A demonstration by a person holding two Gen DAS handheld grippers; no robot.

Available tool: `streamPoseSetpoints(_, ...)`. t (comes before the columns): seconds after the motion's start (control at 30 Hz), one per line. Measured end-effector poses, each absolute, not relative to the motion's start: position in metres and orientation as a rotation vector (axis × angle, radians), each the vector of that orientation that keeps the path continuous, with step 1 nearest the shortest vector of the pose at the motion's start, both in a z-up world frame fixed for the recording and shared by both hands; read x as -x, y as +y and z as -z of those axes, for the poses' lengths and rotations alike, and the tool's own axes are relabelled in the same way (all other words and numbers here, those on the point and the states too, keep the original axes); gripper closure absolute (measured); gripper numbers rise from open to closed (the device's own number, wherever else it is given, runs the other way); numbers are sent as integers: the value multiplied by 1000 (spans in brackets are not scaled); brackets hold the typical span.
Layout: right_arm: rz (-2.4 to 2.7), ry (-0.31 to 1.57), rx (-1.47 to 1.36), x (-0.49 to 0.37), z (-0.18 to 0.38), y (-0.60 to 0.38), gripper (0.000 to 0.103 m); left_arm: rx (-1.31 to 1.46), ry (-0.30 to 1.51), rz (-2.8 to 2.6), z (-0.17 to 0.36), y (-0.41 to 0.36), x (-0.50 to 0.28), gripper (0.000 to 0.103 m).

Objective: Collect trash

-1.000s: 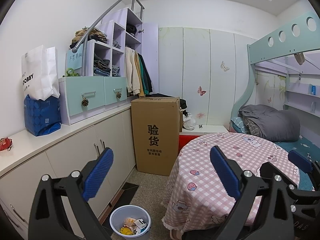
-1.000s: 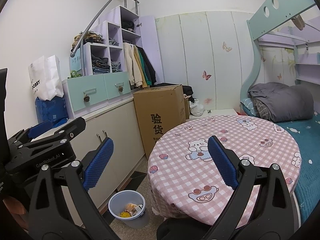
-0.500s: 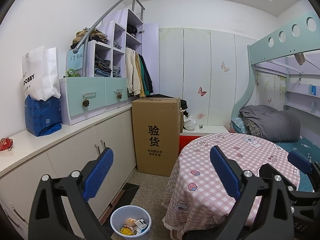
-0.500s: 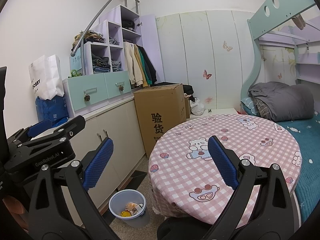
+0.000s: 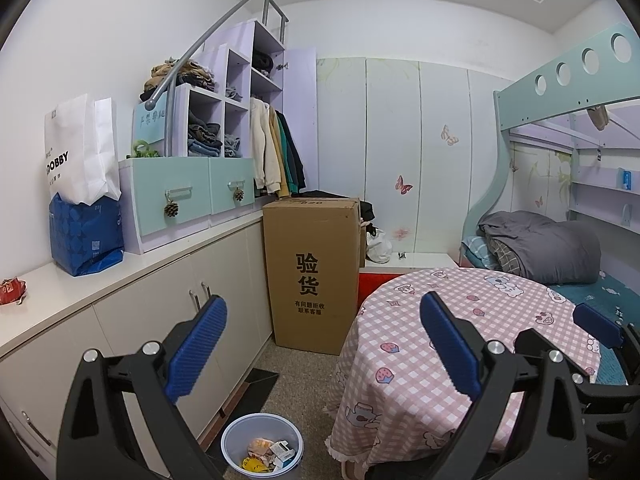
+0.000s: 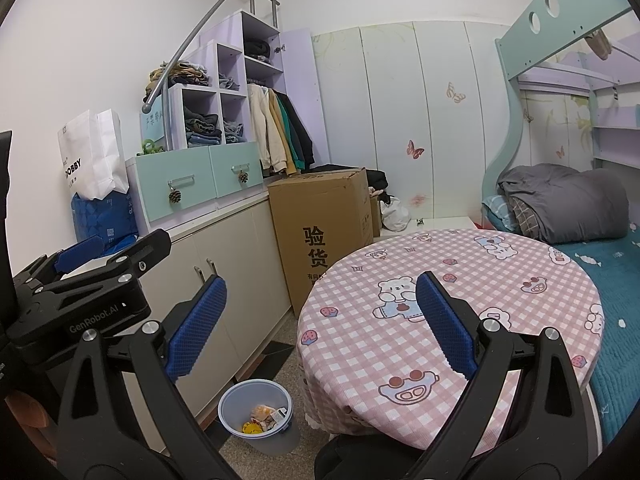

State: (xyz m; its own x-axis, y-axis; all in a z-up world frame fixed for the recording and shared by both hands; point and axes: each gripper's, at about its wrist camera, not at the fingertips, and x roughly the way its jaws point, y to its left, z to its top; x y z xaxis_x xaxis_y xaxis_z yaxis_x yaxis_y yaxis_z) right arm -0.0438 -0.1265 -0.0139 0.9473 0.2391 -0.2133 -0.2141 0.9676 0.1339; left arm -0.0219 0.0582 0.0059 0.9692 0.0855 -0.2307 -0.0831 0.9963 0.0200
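Both tongs held up, side by side, empty. Left tongs [image 5: 320,344]: jaws wide apart, nothing between them. Right tongs [image 6: 320,320]: likewise spread, nothing held.

Task's thing: the trash [image 5: 267,455] lies in a small pale bin [image 6: 256,432] on the floor, just beside the cabinet doors [image 5: 224,300] and near the hem of the round desk [image 6: 452,312] with its pink checked cloth. Contents look like crumpled wrappers and a small carton. One more red wrapper [image 5: 11,291] sits on the long counter top, far left, well apart from the bin.

Handling, judged: wrappers are light, soft, crinkly; they will crush under the pads and may slip if pinched at a glossy edge. Best taken at a bunched fold. The bin itself looks like thin, light plastic; the rim is the place to grip, one wall between the pads.

Room: the floor lane between cabinets and desk is narrow. The cardboard box [image 5: 314,276] closes its far end. The cloth's overhang hangs close to the bin; tongs coming straight down from above have the clearest path. Desk top is bare.
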Motion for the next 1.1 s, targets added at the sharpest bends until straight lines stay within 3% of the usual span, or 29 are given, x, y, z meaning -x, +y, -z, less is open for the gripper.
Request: streamPoseSetpoints(1.1, -233, 234, -111, 44, 15, -124, 9, -11, 233, -86, -5, 57, 23, 8)
